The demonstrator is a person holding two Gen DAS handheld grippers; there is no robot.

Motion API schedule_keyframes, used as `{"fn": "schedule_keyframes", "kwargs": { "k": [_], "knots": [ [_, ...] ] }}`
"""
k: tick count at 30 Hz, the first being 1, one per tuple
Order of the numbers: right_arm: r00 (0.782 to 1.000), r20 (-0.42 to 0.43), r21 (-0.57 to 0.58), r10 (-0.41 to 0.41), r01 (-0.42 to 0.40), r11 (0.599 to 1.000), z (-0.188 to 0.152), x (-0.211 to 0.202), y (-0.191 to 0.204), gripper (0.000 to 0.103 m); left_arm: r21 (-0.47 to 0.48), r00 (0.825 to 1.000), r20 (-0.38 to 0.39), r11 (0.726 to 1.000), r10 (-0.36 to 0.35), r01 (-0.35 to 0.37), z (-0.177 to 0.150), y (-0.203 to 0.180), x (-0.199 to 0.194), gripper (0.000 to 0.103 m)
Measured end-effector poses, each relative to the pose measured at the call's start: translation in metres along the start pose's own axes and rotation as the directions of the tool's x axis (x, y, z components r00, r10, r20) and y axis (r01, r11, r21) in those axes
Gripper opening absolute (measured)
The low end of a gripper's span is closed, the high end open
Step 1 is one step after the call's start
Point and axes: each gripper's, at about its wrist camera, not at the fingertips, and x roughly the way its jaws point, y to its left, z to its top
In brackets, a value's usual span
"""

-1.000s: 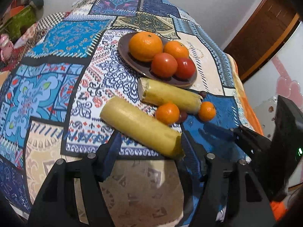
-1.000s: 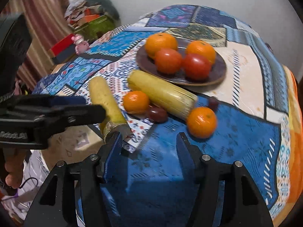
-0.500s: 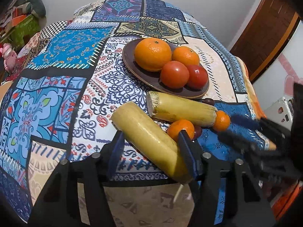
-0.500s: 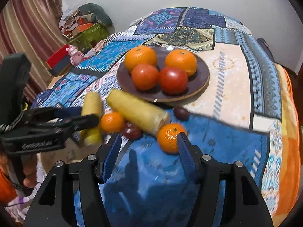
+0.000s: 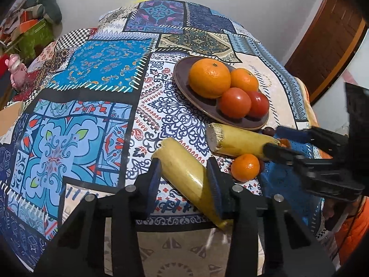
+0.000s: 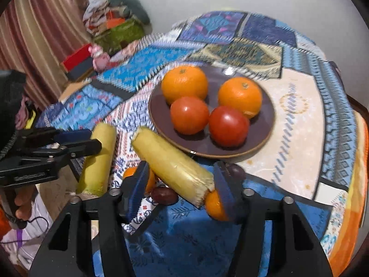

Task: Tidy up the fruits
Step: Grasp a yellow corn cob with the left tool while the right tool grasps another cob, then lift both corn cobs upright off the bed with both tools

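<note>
Two yellow banana pieces lie on the patchwork cloth in front of a brown plate [image 5: 182, 80] [image 6: 161, 120] that carries two oranges and two tomatoes. My left gripper [image 5: 184, 180] [image 6: 85, 142] straddles the near banana piece [image 5: 182, 168] [image 6: 99, 159]. Its jaws are closing and both pads touch the piece's sides. My right gripper [image 6: 180, 187] [image 5: 273, 139] is closing around the cut end of the far banana piece [image 6: 170, 161] [image 5: 239, 142], with a gap left at its left pad. A small tangerine [image 6: 214, 205] sits against its right finger.
Another small tangerine [image 5: 245, 167] and two dark plums [image 6: 163, 195] [image 6: 237, 172] lie among the banana pieces. The table's near edge drops off just behind both grippers. A green box [image 6: 117, 34] and a pink toy [image 5: 16, 73] stand off the table's left, a wooden door [image 5: 327, 46] to the right.
Both grippers have moved forward toward the fruit. The left jaws have narrowed onto the near banana piece. The right gripper has left the small tangerine and now straddles the far piece's end.
</note>
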Motion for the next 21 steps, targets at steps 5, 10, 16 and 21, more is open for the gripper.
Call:
{"fn": "schedule_keyframes", "kwargs": {
  "k": [5, 10, 16, 21],
  "knots": [
    [0.999, -0.021, -0.008, 0.026, -0.027, 1.0, 0.005, 0.006, -0.004, 0.048, -0.018, 1.0, -0.009, 1.0, 0.008, -0.009, -0.005, -0.007, 0.006, 0.051],
    [0.996, -0.078, -0.067, 0.051, -0.057, 0.996, 0.007, 0.011, -0.002, 0.053, -0.065, 0.996, -0.067, 0.997, -0.055, 0.051, -0.005, -0.01, 0.02, 0.054],
    [0.986, -0.122, -0.044, 0.11, -0.116, 0.992, 0.008, 0.016, -0.013, 0.055, 0.013, 0.998, -0.053, 0.999, -0.035, 0.035, -0.007, -0.025, 0.024, 0.056],
    [0.975, -0.198, -0.093, 0.104, -0.125, 0.988, 0.01, 0.021, -0.005, 0.053, 0.029, 0.995, -0.079, 0.998, -0.062, 0.064, -0.003, -0.019, 0.023, 0.054]
  ]
}}
